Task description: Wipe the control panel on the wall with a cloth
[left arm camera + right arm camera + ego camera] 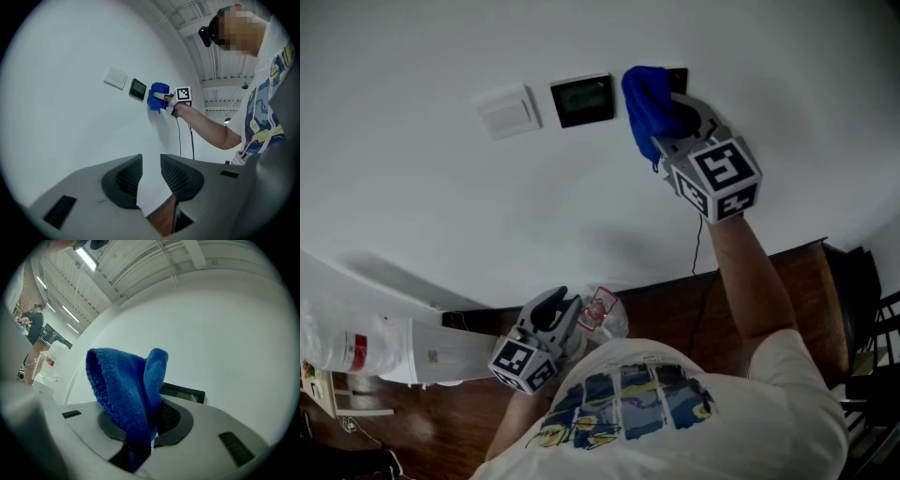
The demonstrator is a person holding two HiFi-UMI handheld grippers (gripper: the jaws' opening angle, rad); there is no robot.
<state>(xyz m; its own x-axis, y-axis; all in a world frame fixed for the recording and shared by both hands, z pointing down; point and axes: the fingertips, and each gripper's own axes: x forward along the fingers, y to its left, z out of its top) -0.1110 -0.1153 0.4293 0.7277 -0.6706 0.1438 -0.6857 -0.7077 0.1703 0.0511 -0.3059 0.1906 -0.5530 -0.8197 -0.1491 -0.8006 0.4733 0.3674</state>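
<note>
Cloth (645, 105), blue and bunched, is pinched between the pressed jaws of the right gripper (682, 131). Its loose top stands free, I think so that it can rub the wall. It covers most of a dark control panel (678, 79) at 1 o'clock in the head view. At 9 o'clock of the cloth is a screen panel (582, 99), then a white switch (508, 111). The left gripper (559, 311) hangs low at 6 o'clock, its jaws slightly spread and empty, probably kept out of the way.

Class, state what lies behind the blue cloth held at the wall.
A dark wall panel; only its edge shows beside the blue cloth. The rest is covered.
</note>
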